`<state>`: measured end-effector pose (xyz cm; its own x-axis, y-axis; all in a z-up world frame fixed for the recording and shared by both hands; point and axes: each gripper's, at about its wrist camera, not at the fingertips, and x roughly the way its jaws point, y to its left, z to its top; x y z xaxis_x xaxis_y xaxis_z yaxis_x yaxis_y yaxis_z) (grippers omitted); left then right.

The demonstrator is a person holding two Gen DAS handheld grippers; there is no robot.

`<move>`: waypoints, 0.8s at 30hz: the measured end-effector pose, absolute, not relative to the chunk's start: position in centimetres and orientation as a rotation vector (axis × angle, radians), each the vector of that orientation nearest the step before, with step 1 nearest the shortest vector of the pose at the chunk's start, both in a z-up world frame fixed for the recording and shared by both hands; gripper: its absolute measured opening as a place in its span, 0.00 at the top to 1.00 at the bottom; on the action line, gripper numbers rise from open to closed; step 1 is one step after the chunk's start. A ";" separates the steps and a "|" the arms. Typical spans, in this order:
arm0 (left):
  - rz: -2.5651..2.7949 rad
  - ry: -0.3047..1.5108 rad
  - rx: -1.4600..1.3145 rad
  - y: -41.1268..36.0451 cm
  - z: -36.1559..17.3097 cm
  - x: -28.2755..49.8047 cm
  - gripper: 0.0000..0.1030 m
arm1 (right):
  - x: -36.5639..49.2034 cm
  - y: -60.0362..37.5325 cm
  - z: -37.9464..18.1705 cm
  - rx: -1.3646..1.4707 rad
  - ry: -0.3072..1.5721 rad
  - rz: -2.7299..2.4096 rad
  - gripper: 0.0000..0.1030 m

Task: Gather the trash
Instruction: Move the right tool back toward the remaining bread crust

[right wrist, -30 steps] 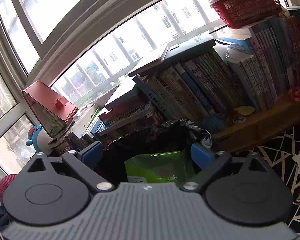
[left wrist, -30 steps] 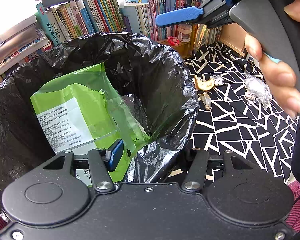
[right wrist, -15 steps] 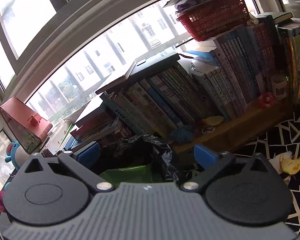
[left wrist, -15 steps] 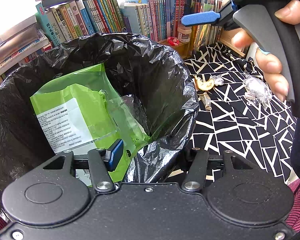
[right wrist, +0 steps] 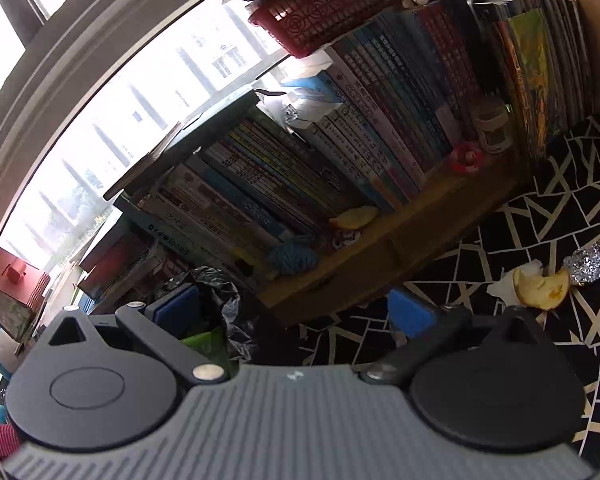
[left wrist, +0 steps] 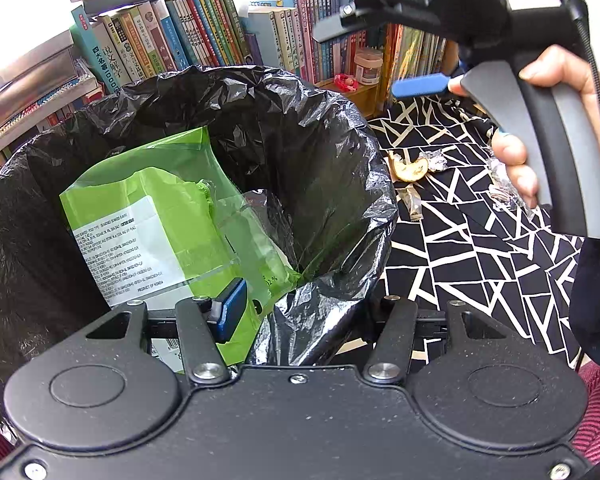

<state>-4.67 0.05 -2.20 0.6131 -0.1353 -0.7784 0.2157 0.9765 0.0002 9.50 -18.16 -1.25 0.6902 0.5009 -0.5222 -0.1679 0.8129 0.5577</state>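
Observation:
A bin lined with a black bag fills the left wrist view, with a green snack packet inside it. My left gripper straddles the bin's near rim. One blue pad is inside against the packet and the other finger is hidden behind the bag fold. My right gripper is open and empty, in a hand at the upper right, above the patterned cloth. Lying on the cloth are a fruit peel, a foil ball, a small wrapper and crumpled clear wrap.
A wooden shelf of upright books runs behind the bin, with a red basket on top and a small jar on its ledge. The black-and-white cloth spreads right of the bin. Windows are behind.
The right gripper has swung right and down, away from above the bin, and rolled; the peel and foil have come into its view. The left gripper and bin have not moved.

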 end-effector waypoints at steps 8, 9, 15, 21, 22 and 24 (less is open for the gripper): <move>-0.204 0.889 0.096 0.1 -2.2 -4.7 0.49 | 10.4 -21.1 -4.7 0.707 0.760 0.335 0.00; -0.204 0.889 0.096 0.1 -2.2 -4.7 0.49 | 10.4 -21.3 -4.9 0.719 0.759 0.329 0.00; -0.204 0.889 0.095 0.1 -2.2 -4.7 0.49 | 10.7 -22.1 -6.1 0.624 0.725 0.203 0.00; -0.205 0.890 0.093 0.1 -2.3 -4.7 0.49 | 11.4 -22.9 -8.2 0.473 0.745 0.019 0.00; -0.205 0.890 0.092 0.1 -2.3 -4.7 0.49 | 11.6 -23.1 -8.6 0.452 0.755 -0.004 0.00; -0.205 0.890 0.093 0.0 -2.3 -4.7 0.49 | 11.9 -23.5 -9.7 0.420 0.787 -0.043 0.00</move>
